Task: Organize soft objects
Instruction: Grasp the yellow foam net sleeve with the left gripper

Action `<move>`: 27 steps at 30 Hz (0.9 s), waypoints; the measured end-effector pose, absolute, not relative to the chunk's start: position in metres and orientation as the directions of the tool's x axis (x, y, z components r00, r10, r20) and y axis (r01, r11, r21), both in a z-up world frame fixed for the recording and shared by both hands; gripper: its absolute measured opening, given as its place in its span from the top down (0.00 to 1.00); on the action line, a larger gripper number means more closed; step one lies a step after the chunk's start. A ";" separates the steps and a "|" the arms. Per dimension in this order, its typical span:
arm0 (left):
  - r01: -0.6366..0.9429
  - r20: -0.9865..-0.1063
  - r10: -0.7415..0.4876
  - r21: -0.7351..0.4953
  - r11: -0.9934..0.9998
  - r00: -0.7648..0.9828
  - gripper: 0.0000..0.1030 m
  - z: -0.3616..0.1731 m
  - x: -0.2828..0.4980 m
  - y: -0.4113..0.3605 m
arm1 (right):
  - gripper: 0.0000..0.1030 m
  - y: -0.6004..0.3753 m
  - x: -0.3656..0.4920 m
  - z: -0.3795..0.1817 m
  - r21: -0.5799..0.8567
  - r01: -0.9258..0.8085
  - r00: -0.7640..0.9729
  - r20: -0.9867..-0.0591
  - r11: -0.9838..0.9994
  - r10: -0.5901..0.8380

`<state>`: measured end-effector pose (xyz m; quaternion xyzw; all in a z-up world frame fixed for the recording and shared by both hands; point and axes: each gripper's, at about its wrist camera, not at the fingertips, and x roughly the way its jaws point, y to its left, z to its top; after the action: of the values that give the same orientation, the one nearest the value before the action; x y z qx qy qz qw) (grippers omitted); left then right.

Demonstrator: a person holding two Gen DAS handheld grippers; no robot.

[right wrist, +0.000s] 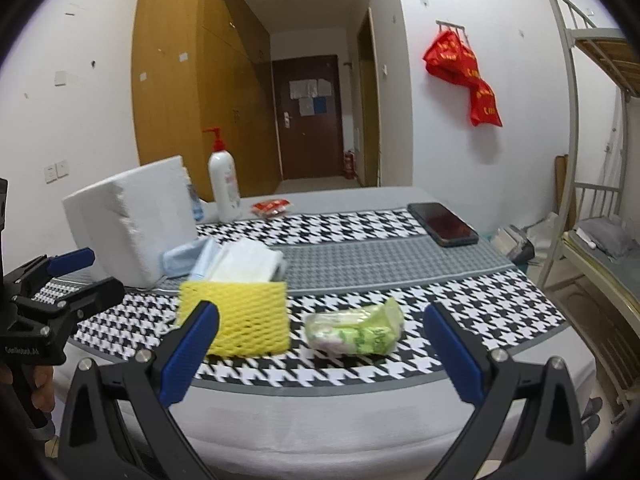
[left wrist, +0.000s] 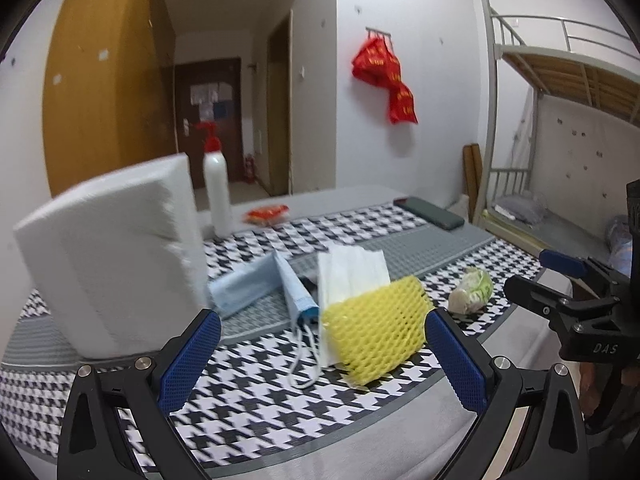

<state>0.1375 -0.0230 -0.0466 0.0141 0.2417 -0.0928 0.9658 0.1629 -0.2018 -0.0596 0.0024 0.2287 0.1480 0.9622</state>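
Nothing is judged sorted yet: the net [left wrist: 374, 326], masks [left wrist: 352, 276] and pack [right wrist: 354, 330] are left loose on the mat [right wrist: 360, 256] beside the foam box [right wrist: 132, 220], while both the left gripper [left wrist: 322, 364] and right gripper [right wrist: 320, 354] are held wide and empty

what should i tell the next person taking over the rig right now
Left claw: open, empty, aimed at the yellow foam net.
Right claw: open, empty, facing the green-and-white packet.
On the houndstooth cloth: the net leans on the white masks, blue masks beside them, white foam block on the left.
Done: nothing gripped yet; the soft things lie loose.
Left: pick up and sort the net, masks and packet.
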 end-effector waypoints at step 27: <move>0.249 -0.723 -0.191 -0.027 0.968 0.664 0.44 -0.096 0.201 -0.060 | 0.00 -0.224 0.202 -0.086 0.132 -0.262 0.801 -0.522 0.956 0.292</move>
<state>0.2007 -0.0599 -0.0958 0.0371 0.3918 -0.1208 0.9113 0.2015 -0.2236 -0.0861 0.0267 0.2793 0.1462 0.9486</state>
